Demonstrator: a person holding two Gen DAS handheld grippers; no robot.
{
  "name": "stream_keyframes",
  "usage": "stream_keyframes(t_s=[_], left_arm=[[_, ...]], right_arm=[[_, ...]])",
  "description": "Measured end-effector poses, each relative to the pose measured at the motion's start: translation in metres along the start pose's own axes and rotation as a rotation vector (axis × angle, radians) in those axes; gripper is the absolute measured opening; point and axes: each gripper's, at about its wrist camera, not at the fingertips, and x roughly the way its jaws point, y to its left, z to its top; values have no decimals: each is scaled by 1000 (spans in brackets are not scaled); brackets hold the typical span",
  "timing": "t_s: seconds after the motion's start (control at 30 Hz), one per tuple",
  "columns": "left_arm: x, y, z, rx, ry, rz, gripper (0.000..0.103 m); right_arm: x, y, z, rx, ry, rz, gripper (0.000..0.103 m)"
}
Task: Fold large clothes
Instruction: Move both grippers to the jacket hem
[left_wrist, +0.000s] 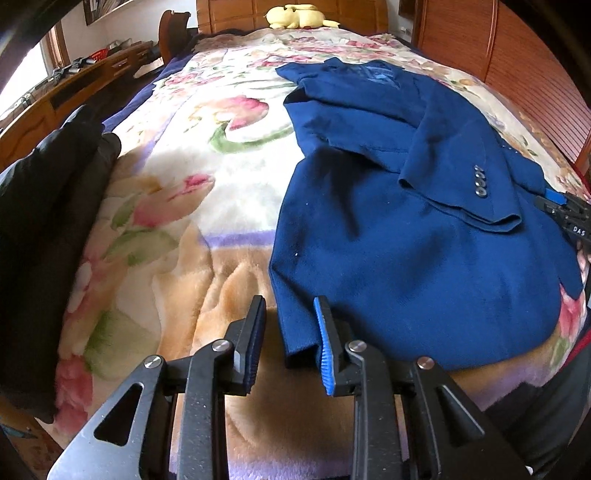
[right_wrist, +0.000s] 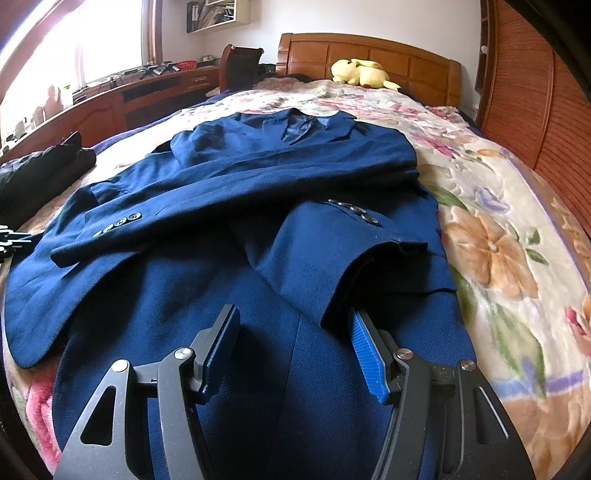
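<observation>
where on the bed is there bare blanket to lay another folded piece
Free: the floral blanket between the blue jacket and the black garment, and the strip between jacket and headboard. Crowded: the jacket's half; the yellow plush toy by the headboard.

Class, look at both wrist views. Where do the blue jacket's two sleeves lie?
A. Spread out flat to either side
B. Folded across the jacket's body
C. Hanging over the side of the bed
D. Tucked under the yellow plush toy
B: both sleeves of the blue jacket lie across its body, one buttoned cuff to the left, the other to the right.
</observation>
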Motion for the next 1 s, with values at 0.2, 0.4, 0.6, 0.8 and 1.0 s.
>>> stream_keyframes(t_s=[0.2,0.4,0.6,0.8,1.0], left_arm=[[4,4,-1,-9,-7,-20,27],[3,4,-3,-10,-17,-22,27],[-3,3,-4,-28,-27,-6,27],[-14,-6,-12,-15,-57,22,27],[-19,-5,-19,-19,-84,-13,23]], right_arm=[[-22,-19,3,58,46,-31,63],[-64,-43,-14,82,61,-76,62],[-78,-60,-37,120,152,-93,62],[-79,-47,-49,90,194,-96,62],[-85,-53,-60,147,188,-58,62]])
